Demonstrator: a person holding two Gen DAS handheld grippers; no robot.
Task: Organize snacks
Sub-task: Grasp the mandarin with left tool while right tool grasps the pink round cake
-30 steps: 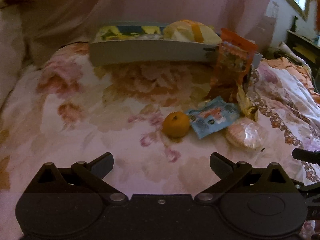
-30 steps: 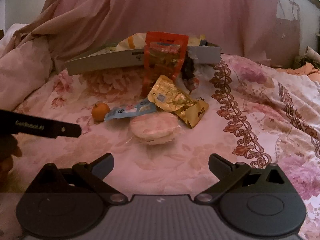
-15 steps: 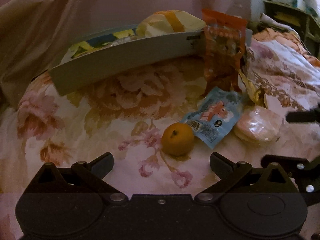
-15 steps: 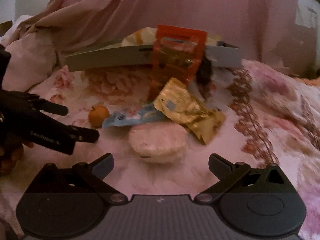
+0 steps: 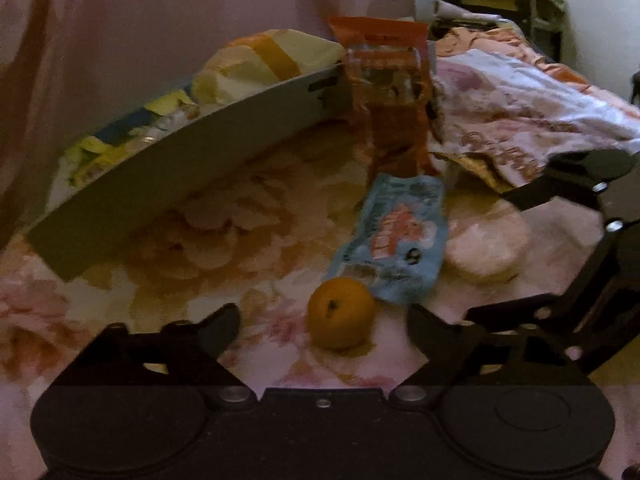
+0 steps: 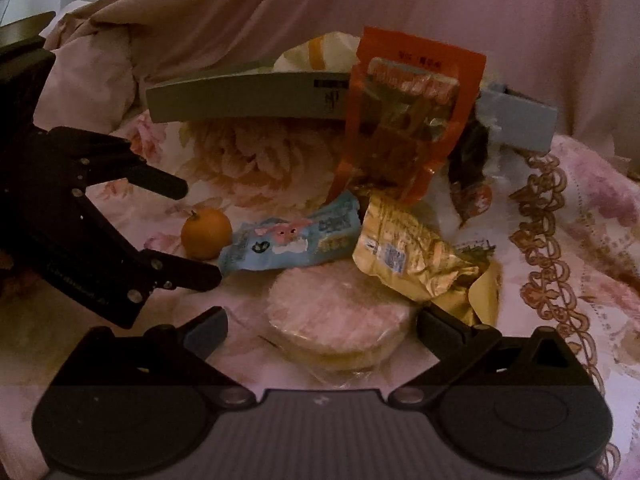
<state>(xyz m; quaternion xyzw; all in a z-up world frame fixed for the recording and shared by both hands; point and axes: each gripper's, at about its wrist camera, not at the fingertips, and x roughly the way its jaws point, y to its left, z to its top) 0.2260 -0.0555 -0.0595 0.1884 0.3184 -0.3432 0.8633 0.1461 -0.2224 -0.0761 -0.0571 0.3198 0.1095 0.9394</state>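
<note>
A small orange (image 5: 341,313) lies on the floral bedspread, between the open fingers of my left gripper (image 5: 323,326); it also shows in the right wrist view (image 6: 206,233). A blue snack packet (image 5: 396,240) (image 6: 292,242) lies beside it. A round wrapped rice cake (image 6: 338,320) (image 5: 486,240) sits between the open fingers of my right gripper (image 6: 322,326). A gold packet (image 6: 412,256) and an upright orange packet (image 6: 404,120) (image 5: 390,96) stand behind. The grey box (image 5: 192,168) (image 6: 244,98) holds several snacks.
My left gripper (image 6: 200,232) shows at the left of the right wrist view and my right gripper (image 5: 492,256) at the right of the left wrist view. Pink bedding (image 6: 360,4) rises behind the box. Furniture (image 5: 500,4) stands far right.
Both grippers moved forward and lower: the left now brackets the orange, the right brackets the rice cake. Both stayed open.
</note>
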